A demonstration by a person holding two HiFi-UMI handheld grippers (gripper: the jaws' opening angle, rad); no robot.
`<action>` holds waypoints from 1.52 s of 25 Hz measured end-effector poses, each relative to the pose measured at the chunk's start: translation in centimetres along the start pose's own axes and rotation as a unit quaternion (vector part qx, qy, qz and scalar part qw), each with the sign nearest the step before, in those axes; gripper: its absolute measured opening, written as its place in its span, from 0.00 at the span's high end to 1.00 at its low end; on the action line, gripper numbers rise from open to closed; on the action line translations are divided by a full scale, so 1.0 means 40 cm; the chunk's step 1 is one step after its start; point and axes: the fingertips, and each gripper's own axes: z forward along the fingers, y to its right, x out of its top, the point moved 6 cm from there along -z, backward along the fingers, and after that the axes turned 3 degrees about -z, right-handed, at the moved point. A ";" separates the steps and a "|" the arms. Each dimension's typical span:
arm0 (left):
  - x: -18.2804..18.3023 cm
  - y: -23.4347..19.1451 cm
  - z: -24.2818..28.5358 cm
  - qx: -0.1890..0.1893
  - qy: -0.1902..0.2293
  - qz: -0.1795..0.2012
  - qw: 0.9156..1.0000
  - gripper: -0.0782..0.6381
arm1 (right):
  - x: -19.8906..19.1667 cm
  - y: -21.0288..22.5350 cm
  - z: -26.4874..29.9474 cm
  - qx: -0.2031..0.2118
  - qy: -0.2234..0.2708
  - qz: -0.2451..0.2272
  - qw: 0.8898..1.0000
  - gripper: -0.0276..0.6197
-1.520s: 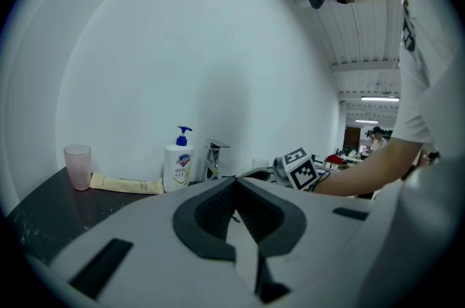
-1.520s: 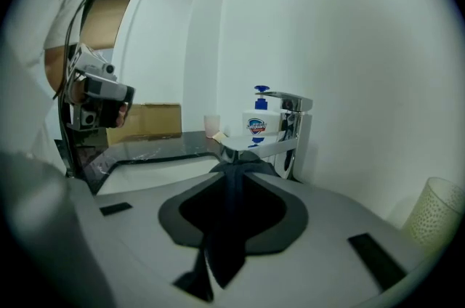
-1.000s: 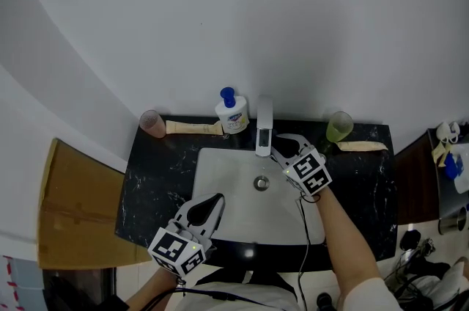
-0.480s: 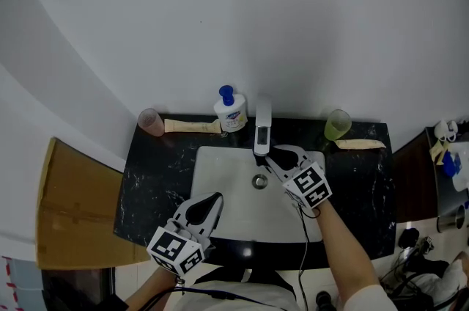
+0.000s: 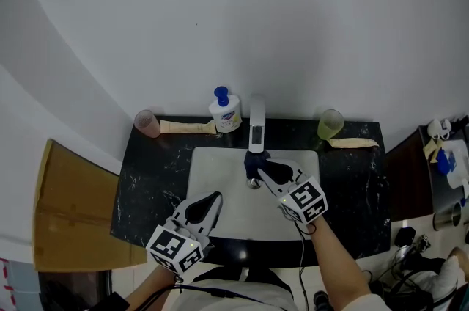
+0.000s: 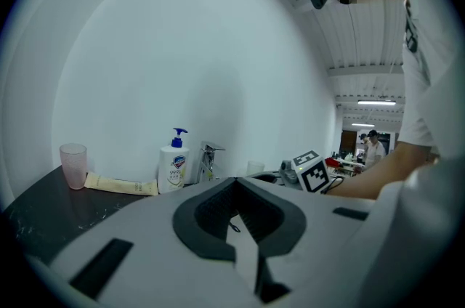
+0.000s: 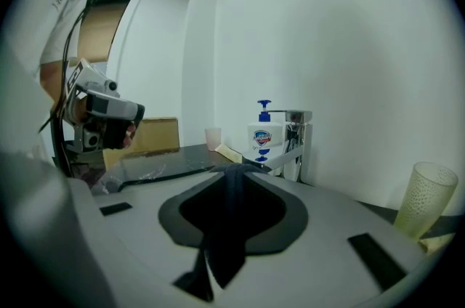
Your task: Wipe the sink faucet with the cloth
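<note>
The chrome faucet point(image 5: 256, 127) stands at the back rim of the white sink point(image 5: 212, 170). My right gripper point(image 5: 261, 169) hovers over the basin just in front of the spout, shut on a dark cloth point(image 5: 252, 163). In the right gripper view the cloth point(image 7: 229, 227) hangs as a dark strip between the jaws, and the faucet point(image 7: 295, 143) rises just beyond the tips of the right gripper point(image 7: 236, 170). My left gripper point(image 5: 209, 201) rests shut and empty at the basin's near left edge. The left gripper view shows the left gripper point(image 6: 234, 181) with the faucet point(image 6: 208, 161) far ahead.
A white soap pump bottle point(image 5: 223, 111) stands left of the faucet, beside a flat tan packet point(image 5: 187, 127) and a pink cup point(image 5: 146, 123). A green cup point(image 5: 330, 125) and another packet point(image 5: 353, 143) sit right. The counter point(image 5: 146, 185) is black marble; a cardboard box point(image 5: 69, 214) lies left.
My right gripper has carried the cloth from the faucet's right side leftward and nearer, to in front of the spout over the drain. The left gripper has stayed put.
</note>
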 end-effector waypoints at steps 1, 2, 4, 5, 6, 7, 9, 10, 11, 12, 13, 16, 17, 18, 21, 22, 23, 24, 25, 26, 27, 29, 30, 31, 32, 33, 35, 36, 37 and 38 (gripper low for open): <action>0.001 0.002 0.000 -0.002 0.002 0.000 1.000 0.89 | 0.005 -0.007 -0.008 -0.004 0.006 0.009 1.000 0.83; 0.003 0.004 -0.001 -0.004 0.004 0.000 1.000 0.89 | 0.007 -0.014 -0.017 -0.010 0.009 0.016 1.000 0.83; 0.005 0.007 -0.002 -0.007 0.008 -0.001 1.000 0.89 | 0.006 -0.024 -0.045 -0.027 0.009 0.020 0.999 0.83; 0.005 0.008 -0.003 -0.010 0.010 -0.001 1.000 0.89 | 0.006 -0.026 -0.065 -0.038 0.012 0.025 0.999 0.83; 0.005 0.009 -0.004 -0.011 0.011 -0.001 1.000 0.89 | 0.009 -0.027 -0.090 -0.049 0.020 0.034 0.998 0.83; 0.004 0.010 -0.005 -0.013 0.012 -0.001 1.000 0.89 | 0.013 -0.028 -0.117 -0.061 0.031 0.047 0.997 0.83; 0.005 0.012 -0.007 -0.015 0.014 -0.002 1.000 0.89 | 0.027 -0.038 -0.175 -0.083 0.050 0.064 0.993 0.83; 0.007 0.015 -0.009 -0.015 0.015 -0.002 1.000 0.89 | 0.037 -0.048 -0.204 -0.092 0.056 0.066 0.992 0.83; 0.013 0.020 -0.011 -0.015 0.016 -0.002 1.000 0.89 | 0.049 -0.062 -0.233 -0.100 0.060 0.066 0.991 0.83; 0.019 0.024 -0.014 -0.015 0.019 -0.001 1.000 0.89 | 0.062 -0.077 -0.262 -0.107 0.063 0.063 0.990 0.83; 0.025 0.025 -0.017 -0.015 0.023 -0.001 1.000 0.89 | 0.074 -0.092 -0.288 -0.114 0.066 0.061 0.989 0.83; 0.044 0.021 -0.031 -0.011 0.036 -0.001 0.999 0.89 | 0.101 -0.134 -0.352 -0.134 0.077 0.062 0.986 0.83; 0.051 0.018 -0.039 -0.007 0.039 -0.001 0.999 0.89 | 0.107 -0.147 -0.369 -0.141 0.081 0.065 0.985 0.83; 0.060 0.016 -0.048 -0.003 0.040 -0.001 0.999 0.89 | 0.112 -0.159 -0.386 -0.147 0.085 0.070 0.983 0.83; 0.073 0.012 -0.076 0.006 0.045 0.002 0.999 0.89 | 0.116 -0.192 -0.423 -0.158 0.094 0.082 0.980 0.83; 0.074 0.010 -0.084 0.007 0.046 0.004 0.999 0.89 | 0.115 -0.202 -0.430 -0.160 0.093 0.080 0.979 0.83; 0.073 0.009 -0.089 0.007 0.047 0.005 0.999 0.89 | 0.114 -0.210 -0.437 -0.162 0.091 0.078 0.979 0.83; 0.071 0.009 -0.092 0.006 0.047 0.006 0.999 0.89 | 0.114 -0.216 -0.445 -0.165 0.089 0.075 0.979 0.83; 0.070 0.011 -0.095 0.006 0.045 0.007 0.999 0.89 | 0.113 -0.221 -0.453 -0.169 0.088 0.074 0.979 0.83; 0.070 0.013 -0.098 0.006 0.043 0.008 0.999 0.89 | 0.114 -0.225 -0.460 -0.172 0.088 0.074 0.978 0.83; 0.066 0.014 -0.101 0.005 0.043 0.009 0.999 0.89 | 0.114 -0.228 -0.466 -0.174 0.089 0.075 0.978 0.83; 0.056 0.015 -0.103 -0.003 0.049 0.011 0.999 0.89 | 0.117 -0.232 -0.473 -0.177 0.092 0.072 0.977 0.83; 0.058 0.018 -0.103 -0.005 0.052 0.012 0.999 0.89 | 0.120 -0.234 -0.476 -0.178 0.094 0.070 0.977 0.83; 0.065 0.022 -0.103 -0.006 0.054 0.013 0.998 0.89 | 0.124 -0.237 -0.479 -0.180 0.094 0.067 0.977 0.83; 0.075 0.027 -0.103 -0.005 0.054 0.014 0.998 0.89 | 0.128 -0.240 -0.480 -0.180 0.094 0.062 0.977 0.83; 0.086 0.031 -0.105 -0.004 0.053 0.014 0.998 0.89 | 0.131 -0.244 -0.478 -0.180 0.092 0.058 0.978 0.83; 0.094 0.031 -0.108 -0.001 0.052 0.015 0.999 0.89 | 0.133 -0.250 -0.470 -0.175 0.089 0.053 0.979 0.83; 0.096 0.030 -0.109 0.001 0.051 0.016 0.999 0.89 | 0.133 -0.251 -0.466 -0.173 0.088 0.053 0.980 0.83; 0.098 0.029 -0.110 0.003 0.050 0.016 0.999 0.89 | 0.133 -0.250 -0.464 -0.172 0.088 0.054 0.980 0.83; 0.097 0.028 -0.109 0.002 0.050 0.016 0.999 0.89 | 0.133 -0.250 -0.463 -0.171 0.088 0.054 0.980 0.83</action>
